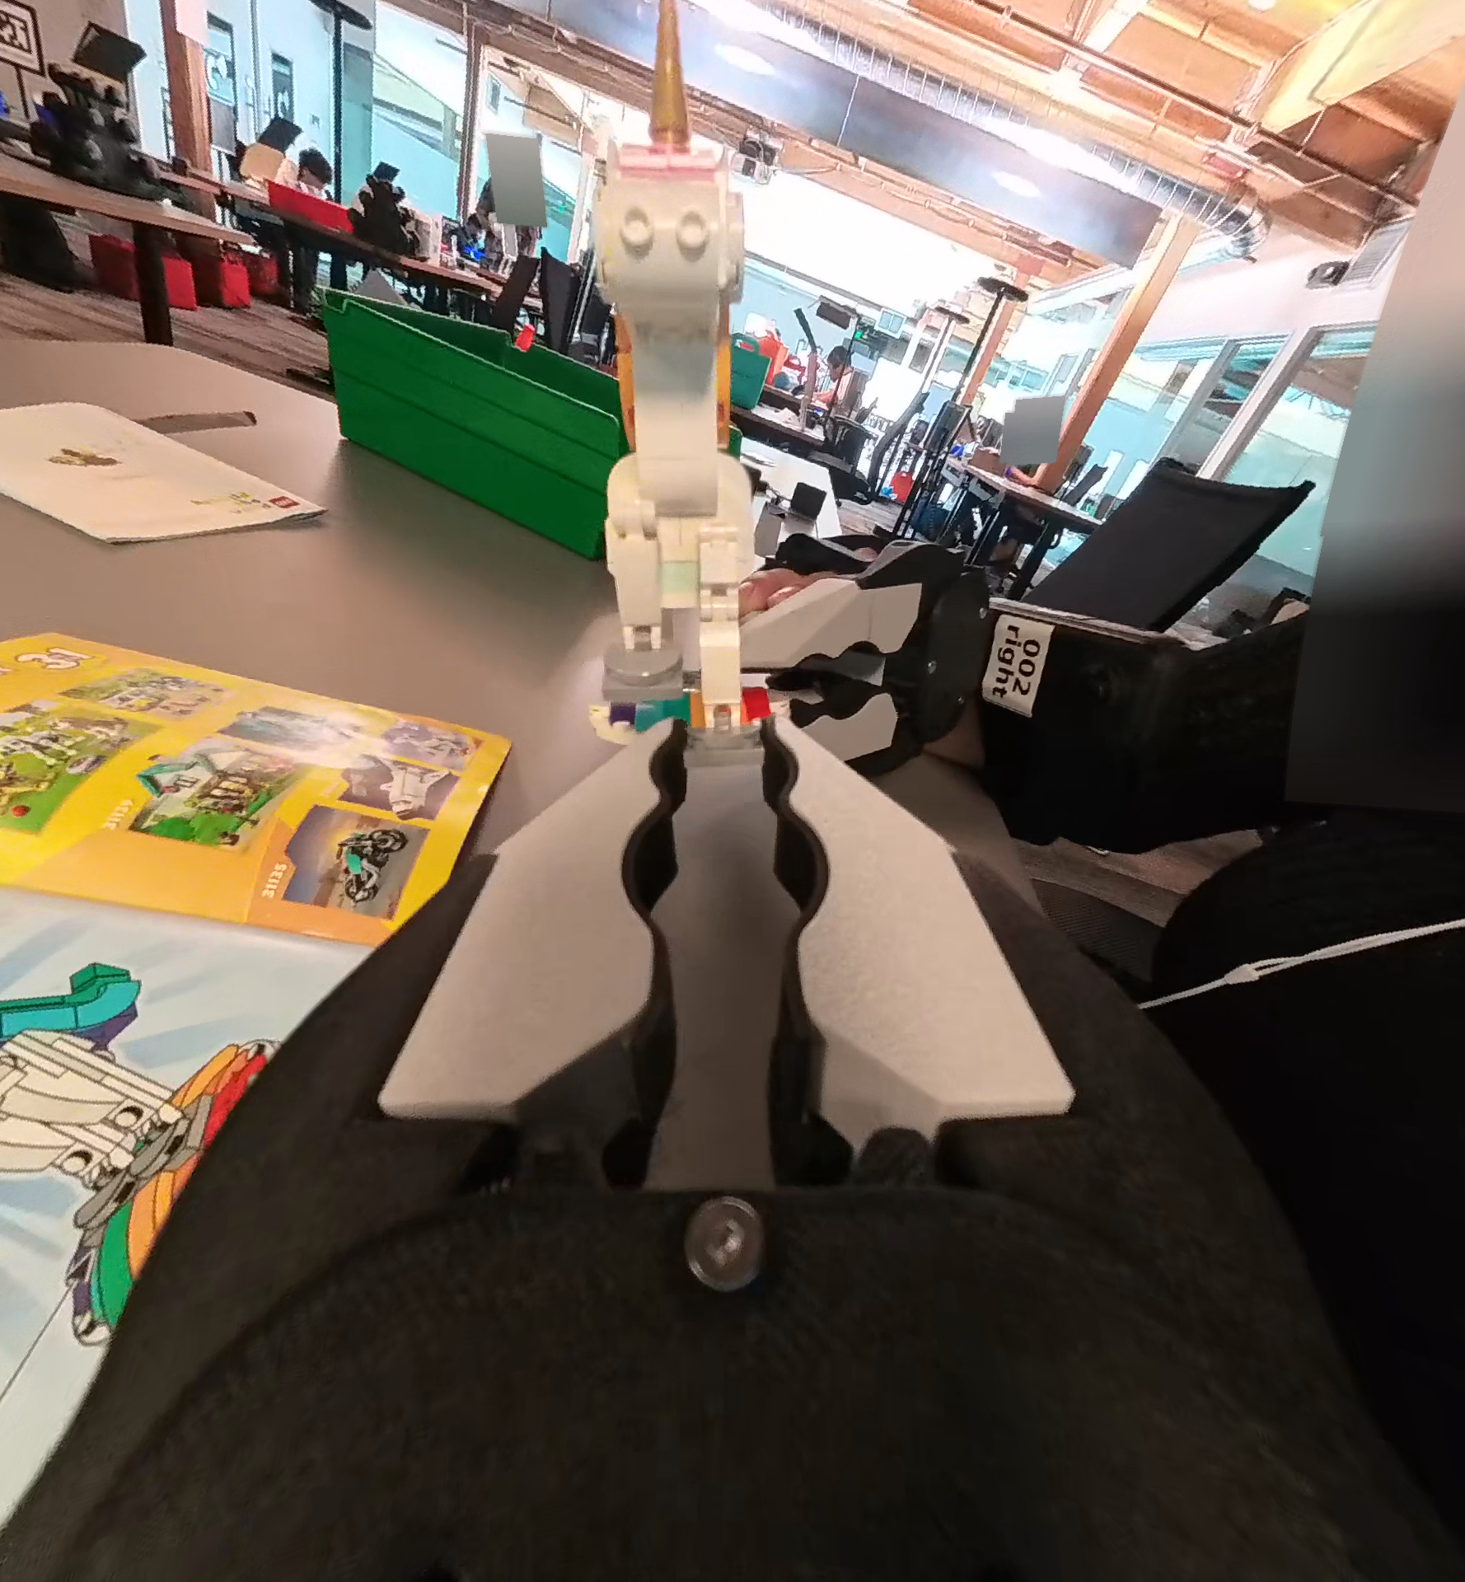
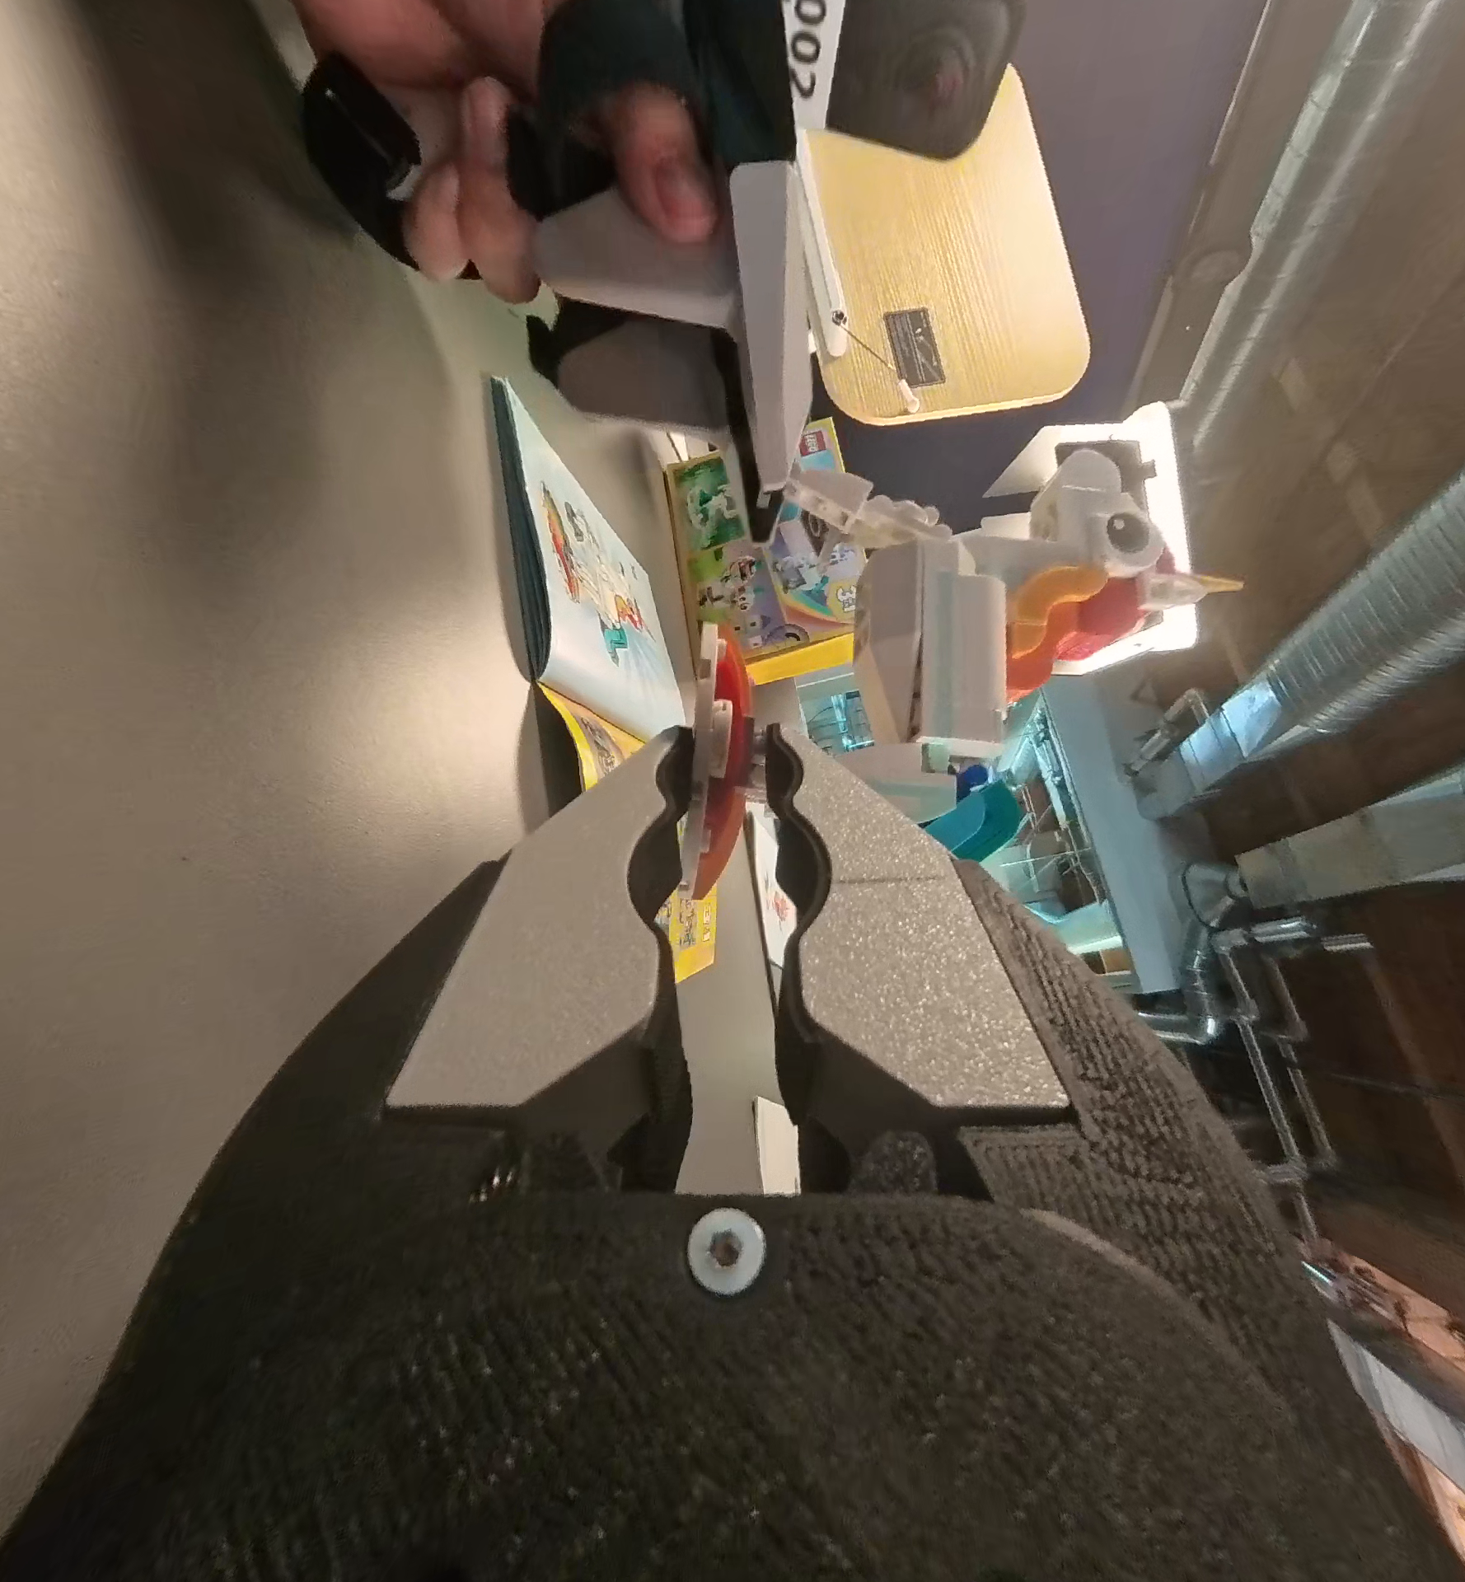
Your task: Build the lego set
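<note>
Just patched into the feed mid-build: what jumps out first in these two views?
The white lego unicorn with its gold horn stands tall, centre of the left wrist view, its base plate pinched in the left gripper. The right gripper comes in from the right and clamps the rainbow tail at that same base. Open booklets lie on the grey table to the left, a green bin behind.

Glossy plastic unicorn (image 1: pixel 676 411); glossy paper booklet (image 1: pixel 198 770); matt grey table (image 1: pixel 421 591).

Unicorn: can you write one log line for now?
left gripper: shut on unicorn hind end | right gripper: shut on rainbow tail | tail at unicorn's rear
</note>
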`<action>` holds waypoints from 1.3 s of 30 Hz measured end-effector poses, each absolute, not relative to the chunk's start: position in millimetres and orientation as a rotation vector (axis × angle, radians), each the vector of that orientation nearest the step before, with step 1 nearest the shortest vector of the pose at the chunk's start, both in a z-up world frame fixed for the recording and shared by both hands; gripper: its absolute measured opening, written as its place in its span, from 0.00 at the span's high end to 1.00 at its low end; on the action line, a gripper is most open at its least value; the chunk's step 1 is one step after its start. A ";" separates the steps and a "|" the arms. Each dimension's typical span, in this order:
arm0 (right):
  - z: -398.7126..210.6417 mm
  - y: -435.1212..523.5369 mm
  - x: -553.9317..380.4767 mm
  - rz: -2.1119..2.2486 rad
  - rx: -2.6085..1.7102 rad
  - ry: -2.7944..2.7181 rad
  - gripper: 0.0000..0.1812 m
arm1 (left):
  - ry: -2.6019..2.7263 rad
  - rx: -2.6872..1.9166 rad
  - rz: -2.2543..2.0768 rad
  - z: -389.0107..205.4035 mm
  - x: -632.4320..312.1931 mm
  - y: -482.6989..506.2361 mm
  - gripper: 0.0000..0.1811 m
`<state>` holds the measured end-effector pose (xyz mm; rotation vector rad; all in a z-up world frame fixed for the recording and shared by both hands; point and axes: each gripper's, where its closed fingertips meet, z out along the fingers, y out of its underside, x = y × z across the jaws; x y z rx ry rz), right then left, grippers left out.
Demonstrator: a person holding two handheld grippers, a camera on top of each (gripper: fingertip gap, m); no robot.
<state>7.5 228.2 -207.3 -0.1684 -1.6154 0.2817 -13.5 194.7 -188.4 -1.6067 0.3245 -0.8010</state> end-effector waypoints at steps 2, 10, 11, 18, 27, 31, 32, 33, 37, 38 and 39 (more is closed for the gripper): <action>-207.8 228.6 7.6 0.277 -0.166 -1.619 0.92 | 0.315 -1.601 -0.817 -187.8 -13.1 195.0 0.91; -202.2 238.0 9.3 0.261 -0.187 -1.595 0.92 | 0.249 -1.559 -0.767 -181.1 -22.4 199.8 0.82; -201.3 238.9 9.8 0.261 -0.189 -1.592 0.92 | 0.259 -1.572 -0.753 -183.2 -20.8 200.4 0.82; -198.8 240.2 10.1 0.256 -0.205 -1.582 0.92 | 0.434 -1.527 -0.110 -174.7 -26.0 201.2 0.80; -201.7 239.1 10.2 0.299 -0.220 -1.605 0.92 | 0.870 -1.378 0.707 -184.0 -20.9 195.5 0.81; -202.5 237.7 11.0 0.295 -0.206 -1.613 0.92 | 0.979 -1.352 0.887 -193.1 -23.6 196.8 0.82; -203.4 237.5 11.1 0.292 -0.202 -1.619 0.92 | 0.993 -1.339 0.904 -193.0 -22.2 196.3 0.84; -204.5 237.1 11.2 0.290 -0.197 -1.624 0.92 | 1.006 -1.332 0.915 -193.1 -21.4 195.7 0.86; -210.2 233.8 10.6 0.292 -0.187 -1.653 0.92 | 1.049 -1.346 0.929 -197.4 -20.9 194.6 0.96; -211.1 233.1 10.1 0.295 -0.190 -1.657 0.92 | 1.050 -1.360 0.924 -198.7 -20.6 195.2 0.96; -211.4 232.5 9.7 0.299 -0.194 -1.658 0.92 | 1.044 -1.361 0.926 -197.9 -20.1 195.6 0.96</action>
